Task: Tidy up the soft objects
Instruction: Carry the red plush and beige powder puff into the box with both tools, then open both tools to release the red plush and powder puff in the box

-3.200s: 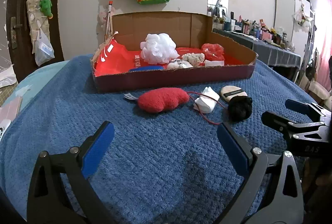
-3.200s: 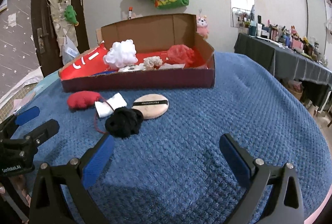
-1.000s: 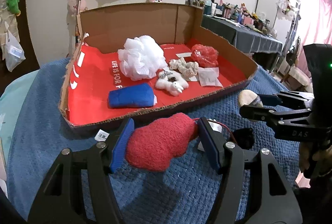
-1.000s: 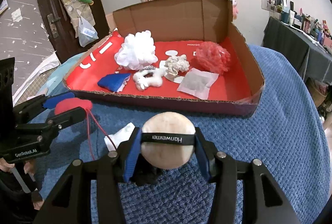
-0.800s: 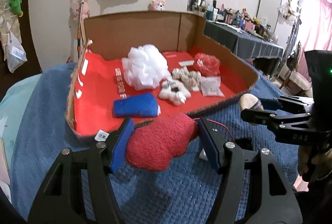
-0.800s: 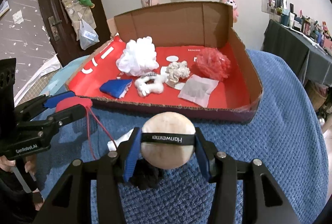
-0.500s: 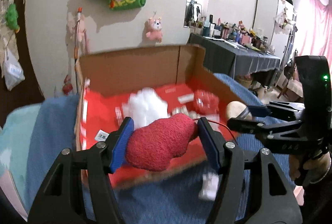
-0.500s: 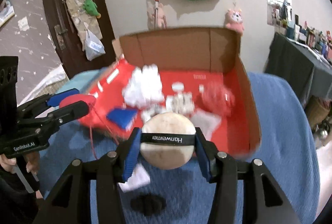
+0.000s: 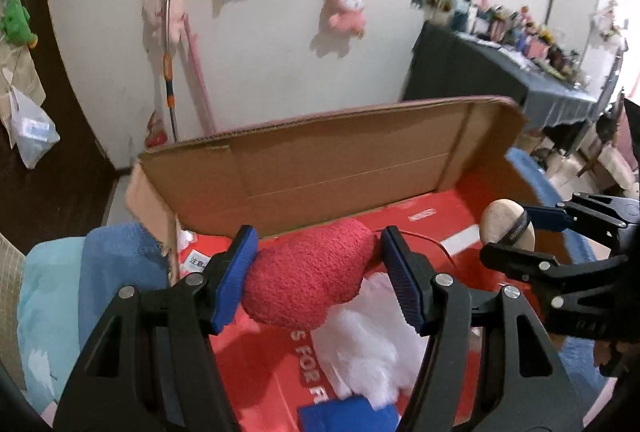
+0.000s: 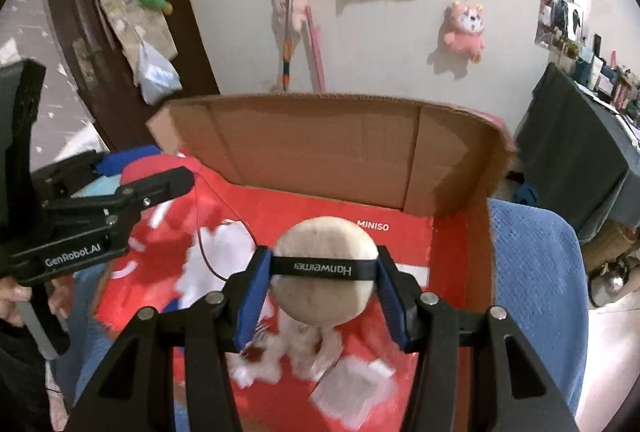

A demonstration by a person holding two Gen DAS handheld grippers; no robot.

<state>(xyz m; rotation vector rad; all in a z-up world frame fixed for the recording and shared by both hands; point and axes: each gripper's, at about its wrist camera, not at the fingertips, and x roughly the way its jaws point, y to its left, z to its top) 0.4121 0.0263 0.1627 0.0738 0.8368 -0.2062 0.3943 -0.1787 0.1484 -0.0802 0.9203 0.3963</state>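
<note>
Red plush [image 9: 308,272], one puff [image 10: 326,274]: each gripped.

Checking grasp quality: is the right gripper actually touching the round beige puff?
Touching. In the right wrist view, both blue pads of the right gripper press against the sides of the beige puff, held above the red-lined box.

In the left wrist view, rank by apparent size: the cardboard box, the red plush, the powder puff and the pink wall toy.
1. cardboard box
2. red plush, though it is nearest the camera
3. and 4. powder puff and pink wall toy look alike; the toy hangs farther away, so no ranking.
</note>
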